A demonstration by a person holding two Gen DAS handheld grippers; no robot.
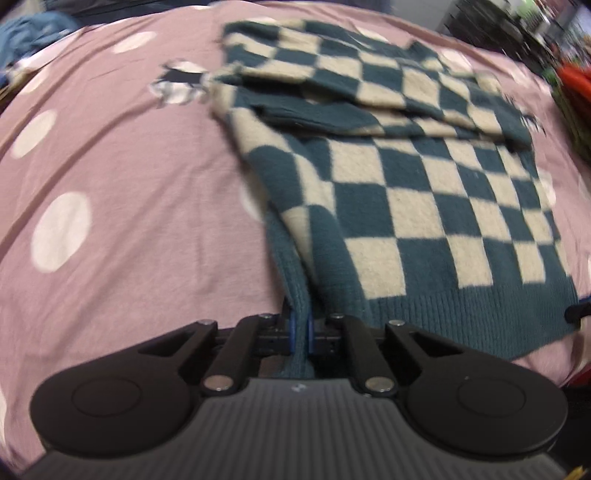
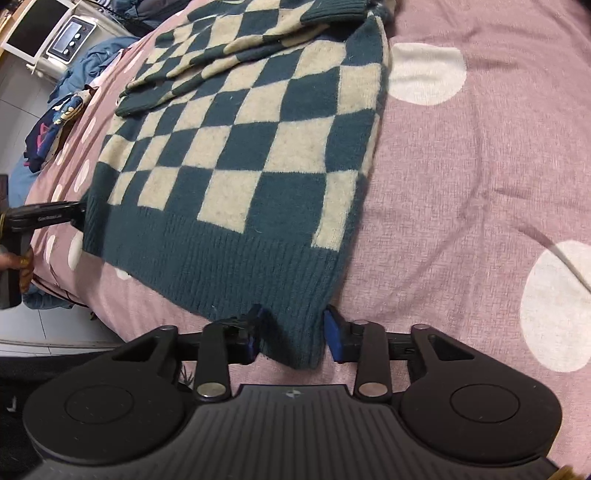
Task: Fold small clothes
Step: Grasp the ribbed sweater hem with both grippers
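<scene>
Left gripper (image 1: 301,332): black two-finger tool with blue pads, jaws drawn together and clamped on a bunched fold of the dark teal ribbed hem (image 1: 295,295) at one bottom corner of the sweater. The knit rises in a narrow ridge out of the pinch.

Right gripper (image 2: 291,338): same build, blue pads (image 2: 334,332) set partly apart, the other bottom corner of the hem lying between them. The left pad sits against the knit and the right pad at its edge; whether they actually press cannot be told from this view.

Garment: teal-and-cream checkerboard knit sweater (image 2: 236,147), lying flat across the bed with its ribbed hem toward both cameras. Both sleeves (image 1: 369,92) are folded across the upper body, one lying over the other; a ribbed cuff (image 2: 332,13) shows at the far top in the right wrist view.

Surface: dusty pink bedsheet with large white polka dots (image 2: 480,166), lightly creased, with a small dark-and-white printed figure (image 1: 177,83) beside the sweater's far corner.

In the right wrist view the left gripper's black body appears at the sweater's left hem corner, with part of a hand (image 2: 22,266) below it. Beyond the bed's left edge: crumpled blue clothing (image 2: 92,62), a white framed panel (image 2: 33,29) and a small white device with buttons (image 2: 72,37).
</scene>
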